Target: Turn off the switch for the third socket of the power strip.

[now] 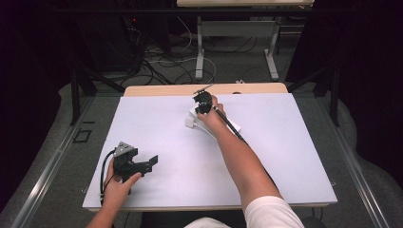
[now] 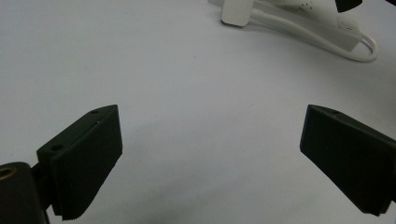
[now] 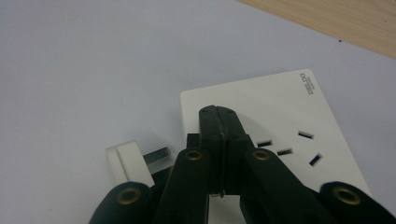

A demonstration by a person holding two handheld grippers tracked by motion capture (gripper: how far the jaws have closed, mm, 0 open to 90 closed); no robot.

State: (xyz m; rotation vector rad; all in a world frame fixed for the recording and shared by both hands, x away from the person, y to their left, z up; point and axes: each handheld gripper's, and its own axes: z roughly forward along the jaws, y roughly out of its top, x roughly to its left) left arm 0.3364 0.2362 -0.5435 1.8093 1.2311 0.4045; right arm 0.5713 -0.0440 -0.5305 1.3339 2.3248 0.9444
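Resting on power strip [image 3: 261, 112] at worktop's far middle: right tongs [image 3: 219, 122] pressed together, empty. Plug [image 3: 128, 163] lies beside strip, unplugged; light, rigid, slick plastic; pinch flat sides. Left tongs [image 2: 205, 154] spread, idle.

Bright mat, dark surround, soft focus

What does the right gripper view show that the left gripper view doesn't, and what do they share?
Right gripper view alone: the right hand-held gripper, jaws pressed together over the power strip, plus the strip's socket slots and printed mark, and a band of bare wooden table edge. Left gripper view alone: the left hand-held gripper, jaws wide apart with nothing between them, and the strip's white cable. Both: the strip, the white plug and the white table cover.
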